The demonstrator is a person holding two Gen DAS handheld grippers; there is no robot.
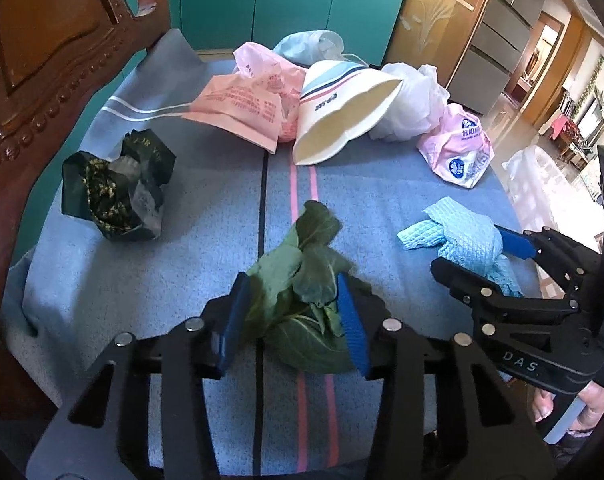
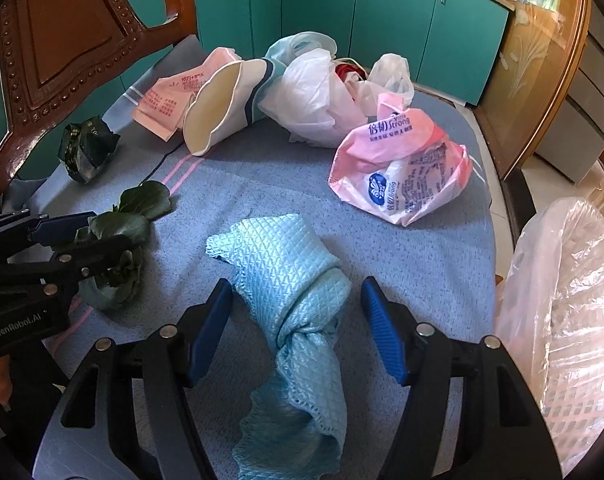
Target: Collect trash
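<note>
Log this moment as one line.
left gripper: shut on green leaves | right gripper: open, straddling blue cloth | bin: right

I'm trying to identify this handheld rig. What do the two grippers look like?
Both are black plastic linkage frames with silver round rivets and two flat blue ribbed finger pads. The left gripper carries white "GenRobot.AI" lettering, seen in the right wrist view; the right gripper is marked "DAS" on its side, seen in the left wrist view. No cables or sleeves are visible.

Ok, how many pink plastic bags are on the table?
2. One pink bag lies at the right, beside the white bag. The other is at the back left, behind the paper cup. More may be hidden under that pile.
</note>
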